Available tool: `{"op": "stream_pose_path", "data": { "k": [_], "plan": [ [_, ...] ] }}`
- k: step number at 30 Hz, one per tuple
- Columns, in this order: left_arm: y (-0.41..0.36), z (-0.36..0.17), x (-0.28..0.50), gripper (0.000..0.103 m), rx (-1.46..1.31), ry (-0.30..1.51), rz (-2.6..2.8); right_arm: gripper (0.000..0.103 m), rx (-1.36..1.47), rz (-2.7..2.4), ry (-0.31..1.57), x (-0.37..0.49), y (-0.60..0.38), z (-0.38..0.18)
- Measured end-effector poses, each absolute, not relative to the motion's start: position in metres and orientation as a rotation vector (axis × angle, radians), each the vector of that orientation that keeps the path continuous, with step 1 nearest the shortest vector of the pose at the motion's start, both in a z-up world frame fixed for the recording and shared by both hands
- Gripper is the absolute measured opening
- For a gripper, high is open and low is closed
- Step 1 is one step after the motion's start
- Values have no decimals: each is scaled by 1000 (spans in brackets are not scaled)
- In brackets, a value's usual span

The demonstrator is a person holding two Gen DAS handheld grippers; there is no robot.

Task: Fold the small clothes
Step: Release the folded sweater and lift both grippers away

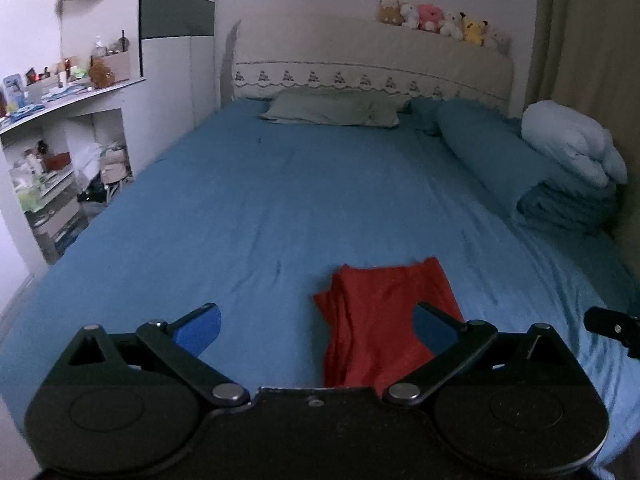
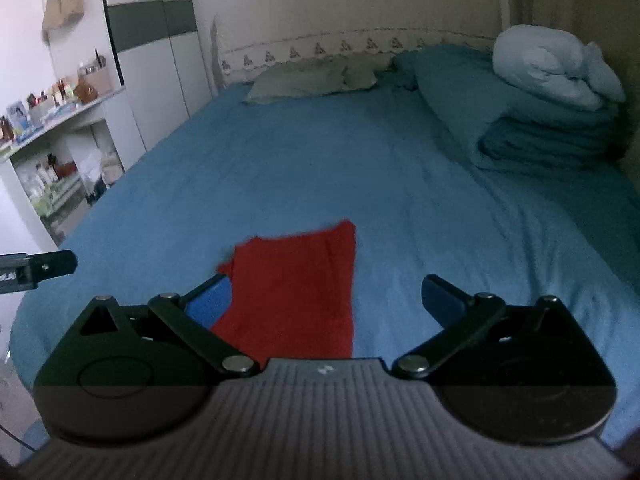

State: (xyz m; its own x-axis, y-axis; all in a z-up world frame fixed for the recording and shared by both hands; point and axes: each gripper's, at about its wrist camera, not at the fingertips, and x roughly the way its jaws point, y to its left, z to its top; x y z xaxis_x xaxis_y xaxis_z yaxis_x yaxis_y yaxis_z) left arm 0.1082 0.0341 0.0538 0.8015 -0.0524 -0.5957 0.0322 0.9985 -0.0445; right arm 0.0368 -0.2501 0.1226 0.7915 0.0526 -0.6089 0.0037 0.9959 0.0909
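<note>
Red garment (image 1: 384,316) lies lengthwise toward headboard (image 1: 372,48).

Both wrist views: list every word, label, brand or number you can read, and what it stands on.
No text reads in either view.
Right gripper: small white mark on its ribbed body, not legible as letters.
Shelf: bottles and boxes carry labels, too small and blurred to read.
Headboard: a band of embroidered figures, no words.
</note>
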Motion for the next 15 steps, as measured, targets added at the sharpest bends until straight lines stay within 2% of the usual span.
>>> {"op": "stream_pose_path", "data": {
  "k": [8,15],
  "plan": [
    [30,33,33,103,7,698,-59,103,91,-15,755,-44,-237,104],
    [22,13,11,103,86,713,-62,103,40,-63,799,-71,-230,71]
  ]
}}
